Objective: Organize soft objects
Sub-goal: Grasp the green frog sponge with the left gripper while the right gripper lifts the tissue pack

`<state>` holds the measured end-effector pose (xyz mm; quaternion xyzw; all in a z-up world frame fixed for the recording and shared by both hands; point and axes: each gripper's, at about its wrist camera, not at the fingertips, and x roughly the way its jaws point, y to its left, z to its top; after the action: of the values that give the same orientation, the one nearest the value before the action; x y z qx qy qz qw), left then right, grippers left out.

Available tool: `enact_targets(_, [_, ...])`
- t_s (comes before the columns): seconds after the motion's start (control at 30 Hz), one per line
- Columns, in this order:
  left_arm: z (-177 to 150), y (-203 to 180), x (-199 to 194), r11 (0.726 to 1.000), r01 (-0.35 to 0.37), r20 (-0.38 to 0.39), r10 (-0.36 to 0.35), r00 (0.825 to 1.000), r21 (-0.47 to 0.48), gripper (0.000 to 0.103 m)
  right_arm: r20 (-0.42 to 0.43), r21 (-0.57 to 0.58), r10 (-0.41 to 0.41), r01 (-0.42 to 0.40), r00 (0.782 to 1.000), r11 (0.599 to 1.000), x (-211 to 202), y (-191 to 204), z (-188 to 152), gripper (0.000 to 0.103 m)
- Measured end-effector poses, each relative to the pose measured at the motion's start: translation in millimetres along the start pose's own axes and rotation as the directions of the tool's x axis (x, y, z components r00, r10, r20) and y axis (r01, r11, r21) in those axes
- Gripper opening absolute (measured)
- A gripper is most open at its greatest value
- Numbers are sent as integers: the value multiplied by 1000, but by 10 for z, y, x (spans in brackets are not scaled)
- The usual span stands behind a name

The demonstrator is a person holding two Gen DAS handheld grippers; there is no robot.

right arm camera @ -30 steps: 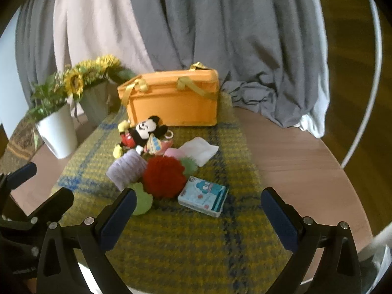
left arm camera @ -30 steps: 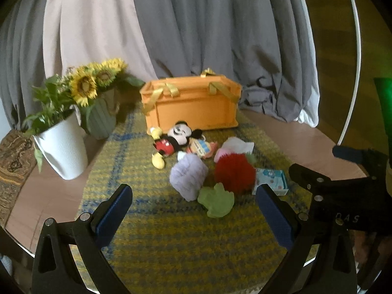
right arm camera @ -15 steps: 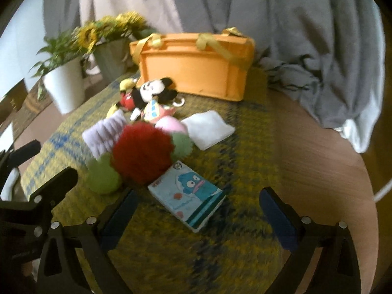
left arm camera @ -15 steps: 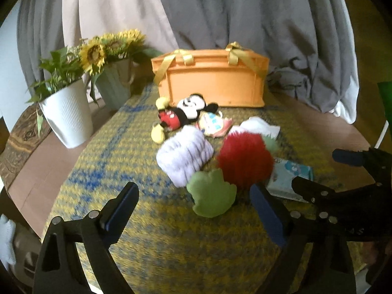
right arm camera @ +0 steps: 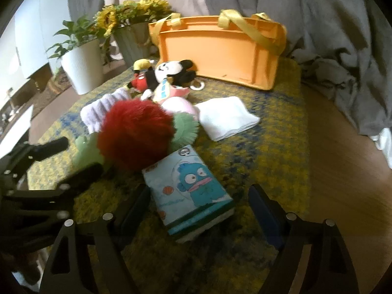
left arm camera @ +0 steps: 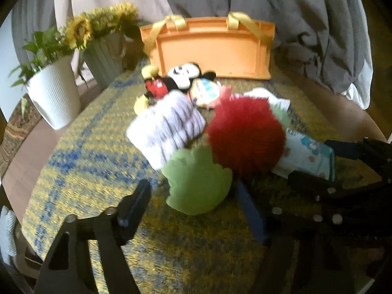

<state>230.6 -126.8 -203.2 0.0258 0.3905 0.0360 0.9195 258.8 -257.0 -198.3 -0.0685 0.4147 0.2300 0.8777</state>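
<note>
A heap of soft things lies on the yellow-blue plaid cloth (left arm camera: 80, 171) in front of an orange basket (left arm camera: 210, 49) with yellow straps. In it are a green plush (left arm camera: 198, 183), a red pom-pom (left arm camera: 245, 134), a lilac knit roll (left arm camera: 166, 127), a mouse doll (left arm camera: 176, 80) and a white cloth (right arm camera: 227, 117). My left gripper (left arm camera: 193, 203) straddles the green plush, jaws closing, pads clear of it. My right gripper (right arm camera: 198, 203) straddles a blue cartoon tissue pack (right arm camera: 191, 188), jaws closing, pads apart from its sides.
A white pot (left arm camera: 54, 95) with a green plant and a grey pot (left arm camera: 103, 56) of sunflowers stand at the back left. Grey and beige curtains (left arm camera: 245, 0) hang behind the round wooden table (right arm camera: 343, 171). Each gripper shows in the other's view.
Both grippers have come down and forward onto the heap and their jaws have narrowed. The left now brackets the green plush, the right the tissue pack.
</note>
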Motion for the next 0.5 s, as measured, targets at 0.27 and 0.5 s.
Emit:
enact_targets(0.27, [27, -78, 41, 1000, 8, 3, -8, 1000, -5, 53, 0, -8, 49, -49, 999, 999, 28, 39, 4, 70])
enact_targets(0.5, [15, -36, -56, 999, 11, -2, -11, 1000, -41, 52, 24, 38, 33, -34, 999, 999, -67, 26, -13, 69])
